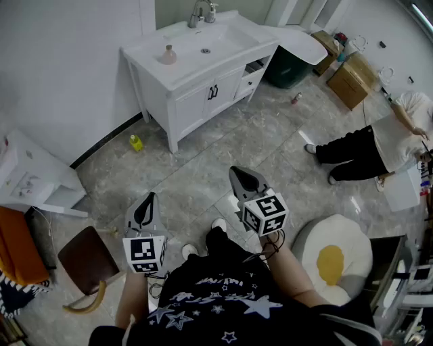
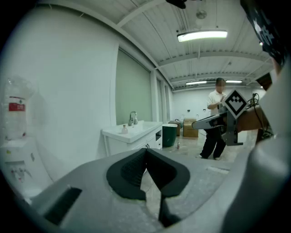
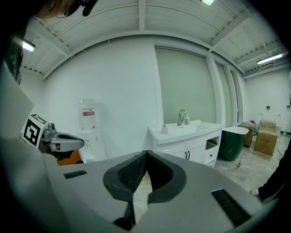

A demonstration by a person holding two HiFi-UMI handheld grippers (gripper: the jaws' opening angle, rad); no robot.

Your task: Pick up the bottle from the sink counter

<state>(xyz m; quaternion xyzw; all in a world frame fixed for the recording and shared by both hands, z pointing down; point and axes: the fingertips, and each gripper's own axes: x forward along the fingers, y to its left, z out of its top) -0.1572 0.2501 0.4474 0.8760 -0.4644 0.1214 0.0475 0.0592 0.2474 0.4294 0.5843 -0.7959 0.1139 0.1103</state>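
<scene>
left jaws: left gripper (image 2: 146,152) is clenching, tips meeting, nothing between them; only floor is showing through the slit lower down.
right jaws: right gripper (image 3: 146,153) is doing the same, pads pressing tip to tip, gripping nothing.
gripper position: both are hanging near the person's body, well apart from the vanity and pointing toward it.
bottle: small pinkish bottle (image 1: 168,54) is standing upright on the sink counter (image 1: 145,48), left of the drain (image 1: 206,51); the faucet (image 1: 201,12) is sitting at the far edge. Can't tell if it's resting on the flat rim or the basin slope.
step: reading this as pre-approach; nothing is reaching yet.
risk 1: arriving with the jaws clenched would mean shoving the bottle, not straddling it. It's looking small and light, so it'd likely be tipping or sliding into the basin.
risk 2: a yellow bottle (image 1: 136,142) is sitting on the floor by the vanity's left leg. Wrong target, not on the counter.
risk 3: a brown stool (image 1: 86,257) near left and an egg-shaped cushion (image 1: 333,258) near right are flanking the feet; either could be tripping the walk-in.
surface: the counter is looking white, glossy and probably slick; the floor (image 1: 223,145) is grey marble-look tile, reflecting light.
room: a water dispenser (image 3: 88,123) is standing against the left wall, a green bin (image 1: 287,67) right of the vanity, cardboard boxes (image 1: 350,80) far right, and a person (image 1: 369,145) is bending over at right.
</scene>
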